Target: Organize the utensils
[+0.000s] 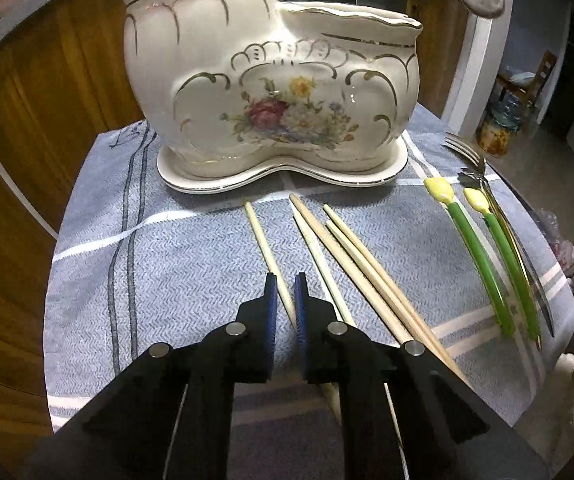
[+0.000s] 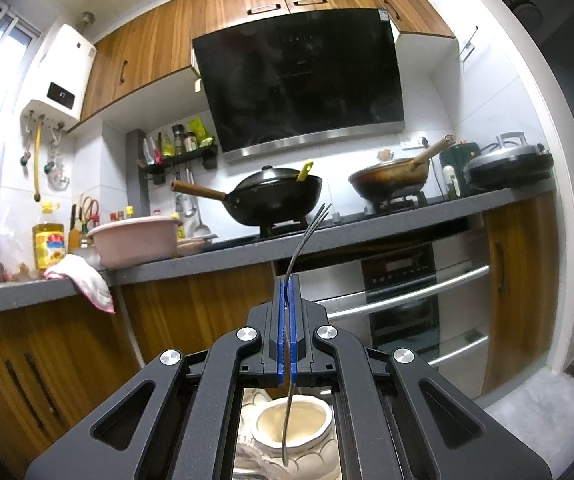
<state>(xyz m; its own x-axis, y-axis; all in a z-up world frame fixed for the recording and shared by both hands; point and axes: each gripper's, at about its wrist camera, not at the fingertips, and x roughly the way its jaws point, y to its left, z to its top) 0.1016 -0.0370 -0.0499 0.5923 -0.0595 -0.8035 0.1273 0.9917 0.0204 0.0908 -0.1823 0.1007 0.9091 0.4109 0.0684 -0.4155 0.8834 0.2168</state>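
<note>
Left wrist view: we've got the left gripper [image 1: 285, 300] pinching a chopstick [image 1: 269, 256] off the cloth [image 1: 167, 248]. Right gripper [image 2: 288, 292] clamps a fork [image 2: 307, 236] upright over the holder [image 2: 307, 424] — handle down, probably ready to drop in.

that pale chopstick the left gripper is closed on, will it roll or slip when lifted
The pale chopstick looks thin and round, so it could roll on the cloth if nudged. The left gripper pinches it near one end, so the long free end may sag or pivot. It looks stiff and light, and its smooth surface might slide between the pads.
</note>
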